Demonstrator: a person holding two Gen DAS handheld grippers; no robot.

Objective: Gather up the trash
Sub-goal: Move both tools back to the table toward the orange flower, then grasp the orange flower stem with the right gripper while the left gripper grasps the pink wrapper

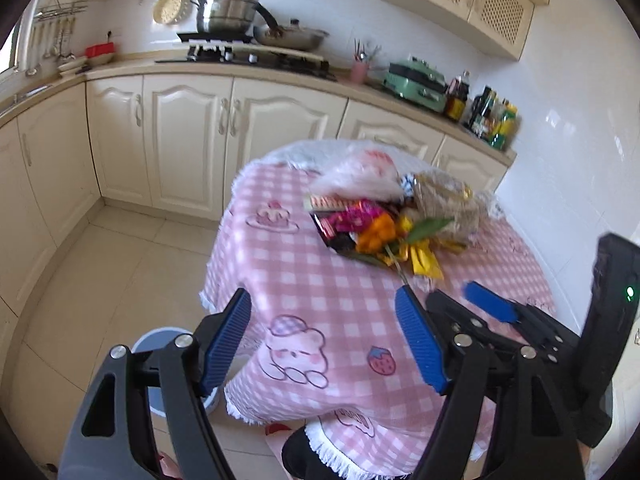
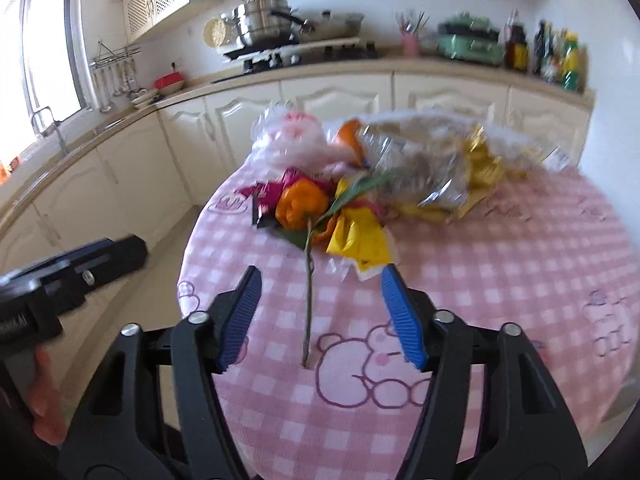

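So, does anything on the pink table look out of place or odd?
Yes: a heap of wrappers, orange peel and a leafy stem litters the tablecloth, stem trailing toward the edge.

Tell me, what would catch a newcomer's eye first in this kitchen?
Probably the bright heap of trash, with wrappers, orange peel and a leafy stem, lying on the round table's pink checked cloth. Next come the two blue-padded grippers, the left gripper and the right gripper, both open and empty above the cloth's near edge. Behind, steel pots sit on the stove along the cream cabinets.
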